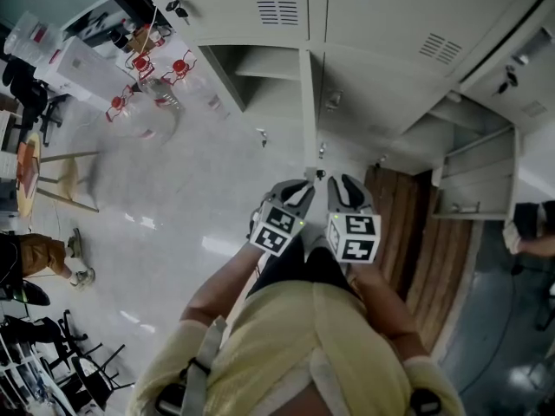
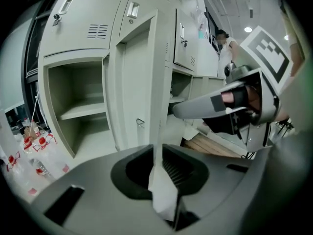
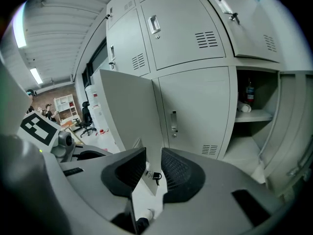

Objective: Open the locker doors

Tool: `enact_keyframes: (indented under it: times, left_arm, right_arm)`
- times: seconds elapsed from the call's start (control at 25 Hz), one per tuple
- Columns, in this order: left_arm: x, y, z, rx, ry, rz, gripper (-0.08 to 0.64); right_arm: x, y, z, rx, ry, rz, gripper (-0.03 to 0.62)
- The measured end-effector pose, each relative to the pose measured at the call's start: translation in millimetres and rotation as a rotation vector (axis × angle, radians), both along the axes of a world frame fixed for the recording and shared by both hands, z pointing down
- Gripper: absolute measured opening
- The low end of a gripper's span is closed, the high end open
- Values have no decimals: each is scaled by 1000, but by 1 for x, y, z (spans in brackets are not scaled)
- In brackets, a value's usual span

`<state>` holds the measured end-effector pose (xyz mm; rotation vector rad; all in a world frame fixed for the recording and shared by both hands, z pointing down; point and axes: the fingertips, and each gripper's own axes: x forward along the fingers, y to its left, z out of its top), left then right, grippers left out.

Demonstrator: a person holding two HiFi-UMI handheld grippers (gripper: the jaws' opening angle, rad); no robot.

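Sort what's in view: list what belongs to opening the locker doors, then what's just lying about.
For the job:
- open locker door, its edge between the jaws of the left gripper and the right gripper
- key in that door's lock
- closed locker door beside it

Just lying about:
- bottles on the floor
- bottle on a locker shelf
- office chair

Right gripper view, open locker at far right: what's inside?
In the locker, a shelf holds an upright dark bottle and a pale item lying beside it. Below looks bare; its door covers the right side.
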<state>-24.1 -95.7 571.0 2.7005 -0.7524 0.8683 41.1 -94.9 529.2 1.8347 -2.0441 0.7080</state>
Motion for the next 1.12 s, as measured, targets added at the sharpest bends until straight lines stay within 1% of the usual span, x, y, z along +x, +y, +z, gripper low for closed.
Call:
enact_keyframes:
  times: [0.2,0.4,0.56,0.76,0.96,1.12]
  left_arm:
    - [4,4,-7,9,-2,14,57]
    - [4,17,-16,10,-1,26,57]
    - [-12,20,-24,12,-3,2,57]
    - [-36,3,-44,1,72,-97,57]
    - [-55,-2,-65,-15,129,-108,57]
    - [-70,-2,-73,-60,172,-126,57]
  right_arm:
    - [8,5,-3,3,-14,10,94]
    - [13,11,-11,28,-27,8,94]
    - [16,17,-15,40,-30,40,94]
    - [24,23,-22,50,-4,81,94]
    - [19,33,-25,50,-8,102,94]
    - [13,38,-27,51,-9,134,70]
